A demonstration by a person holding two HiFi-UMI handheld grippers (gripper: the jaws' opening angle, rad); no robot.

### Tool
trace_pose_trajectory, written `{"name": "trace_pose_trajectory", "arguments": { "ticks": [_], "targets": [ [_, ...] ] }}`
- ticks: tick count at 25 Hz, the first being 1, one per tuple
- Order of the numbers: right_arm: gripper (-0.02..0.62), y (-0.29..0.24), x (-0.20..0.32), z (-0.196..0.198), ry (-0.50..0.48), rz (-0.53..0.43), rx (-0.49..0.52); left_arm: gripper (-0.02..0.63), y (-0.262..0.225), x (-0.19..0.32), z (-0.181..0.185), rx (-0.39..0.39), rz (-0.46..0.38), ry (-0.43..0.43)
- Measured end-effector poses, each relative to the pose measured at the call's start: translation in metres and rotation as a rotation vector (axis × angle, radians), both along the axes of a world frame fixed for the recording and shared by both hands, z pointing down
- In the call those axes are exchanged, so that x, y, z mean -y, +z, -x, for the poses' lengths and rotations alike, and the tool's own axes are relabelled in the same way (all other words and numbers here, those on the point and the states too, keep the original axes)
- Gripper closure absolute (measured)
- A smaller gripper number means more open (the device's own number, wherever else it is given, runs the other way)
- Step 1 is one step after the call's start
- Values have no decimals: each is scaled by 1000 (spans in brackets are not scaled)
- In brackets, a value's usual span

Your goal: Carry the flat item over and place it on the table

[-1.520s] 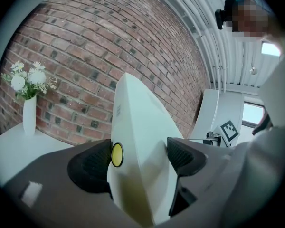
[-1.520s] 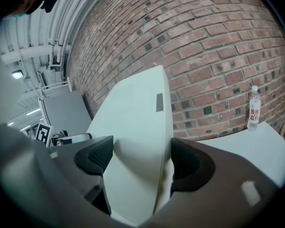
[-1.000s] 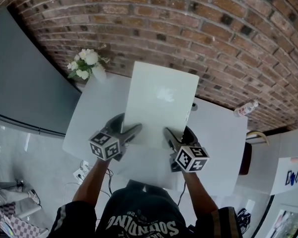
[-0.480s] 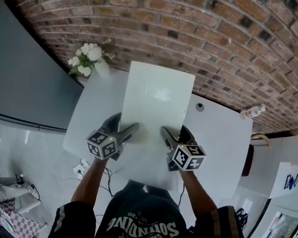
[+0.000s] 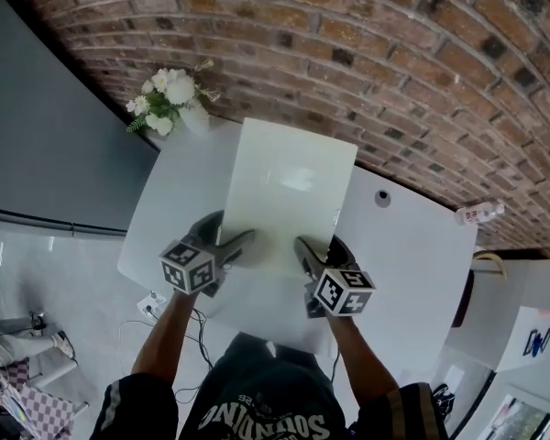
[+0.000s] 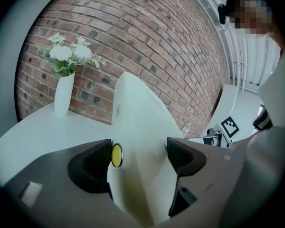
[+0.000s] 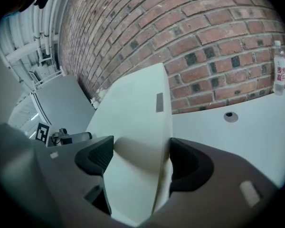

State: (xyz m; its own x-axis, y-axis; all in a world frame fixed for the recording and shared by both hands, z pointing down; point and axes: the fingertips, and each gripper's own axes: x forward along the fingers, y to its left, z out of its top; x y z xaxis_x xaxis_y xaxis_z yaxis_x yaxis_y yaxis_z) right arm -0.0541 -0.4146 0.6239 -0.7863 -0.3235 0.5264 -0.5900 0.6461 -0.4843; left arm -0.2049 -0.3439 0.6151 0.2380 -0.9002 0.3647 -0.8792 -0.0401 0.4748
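Observation:
A pale, flat closed laptop point(image 5: 289, 191) is held above the white table point(image 5: 412, 255), its far edge pointing at the brick wall. My left gripper point(image 5: 241, 241) is shut on its near left edge, and my right gripper point(image 5: 302, 246) is shut on its near right edge. In the left gripper view the laptop point(image 6: 140, 141) fills the gap between the dark jaws of the left gripper point(image 6: 140, 153), a yellow pad pressed against it. In the right gripper view the laptop point(image 7: 137, 127) is clamped in the right gripper point(image 7: 141, 158) the same way.
A white vase of flowers point(image 5: 170, 104) stands at the table's far left corner by the brick wall. A round cable hole point(image 5: 381, 196) sits in the tabletop at the right. A plastic bottle point(image 5: 481, 214) lies at the far right. A grey panel point(image 5: 46, 136) flanks the left.
The laptop and both grippers have shifted slightly forward over the table. The grip on both sides is unchanged.

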Motion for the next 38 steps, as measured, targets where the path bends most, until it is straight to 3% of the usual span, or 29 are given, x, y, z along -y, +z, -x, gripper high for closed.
{"name": "trace_pose_trajectory", "arguments": {
  "ticks": [19, 28, 38],
  "targets": [
    [222, 61, 7, 24, -3, 101, -62, 227, 58, 10, 27, -36, 83, 11],
    [224, 87, 18, 39, 42, 159, -90, 227, 81, 26, 48, -56, 133, 12],
    [225, 109, 17, 47, 84, 206, -148, 227, 116, 27, 54, -139, 192, 44]
  ]
}}
